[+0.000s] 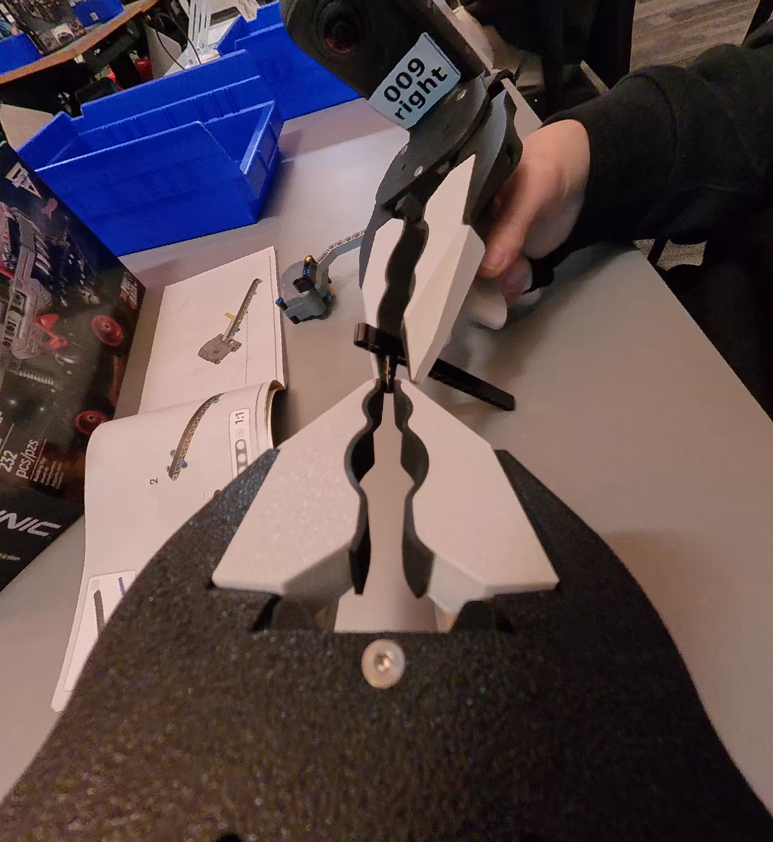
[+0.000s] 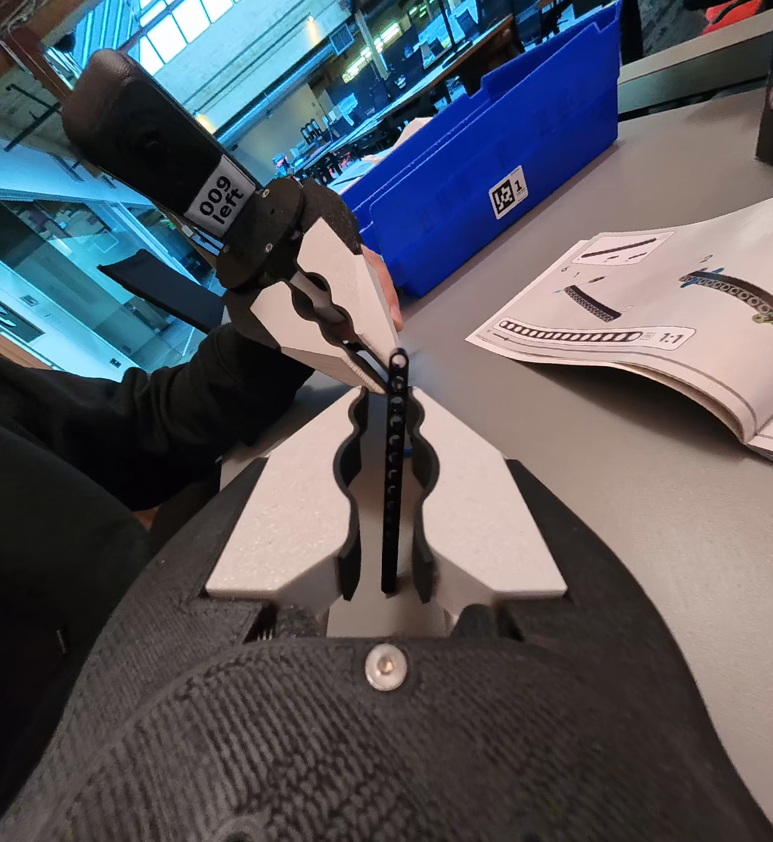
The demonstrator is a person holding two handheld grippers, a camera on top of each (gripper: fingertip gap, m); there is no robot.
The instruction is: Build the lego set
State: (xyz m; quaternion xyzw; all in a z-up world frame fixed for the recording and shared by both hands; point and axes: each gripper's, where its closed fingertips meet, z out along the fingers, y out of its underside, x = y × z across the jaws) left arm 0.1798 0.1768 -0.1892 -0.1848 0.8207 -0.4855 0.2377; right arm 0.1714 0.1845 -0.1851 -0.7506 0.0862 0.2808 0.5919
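Observation:
My right gripper [image 1: 405, 362] comes down from above and is shut on a long black holed beam [image 1: 475, 386], held off the grey table [image 1: 580, 478]. In the right wrist view the beam [image 2: 393, 455] runs lengthwise between my right gripper's [image 2: 396, 394] fingers and sticks out past the tips. My left gripper [image 1: 388, 387] is shut on a small black pin [image 1: 389, 369], with the pin at the beam near its free end. In the right wrist view the left gripper [image 2: 382, 385] touches the beam's tip from the left. A part-built grey assembly [image 1: 307, 296] with a grey beam lies on the table behind.
An open instruction booklet [image 1: 220, 328] lies left of the grippers and also shows in the right wrist view [image 2: 648, 319]. The set's box [image 1: 33, 341] stands at the far left. Blue bins [image 1: 161, 168] line the table's back. A person's hand and black sleeve [image 1: 648, 159] hold the right gripper. My left and right fingertips are right by each other. From either gripper's tips it is about 15 cm to the part-built grey assembly [image 1: 307, 296].

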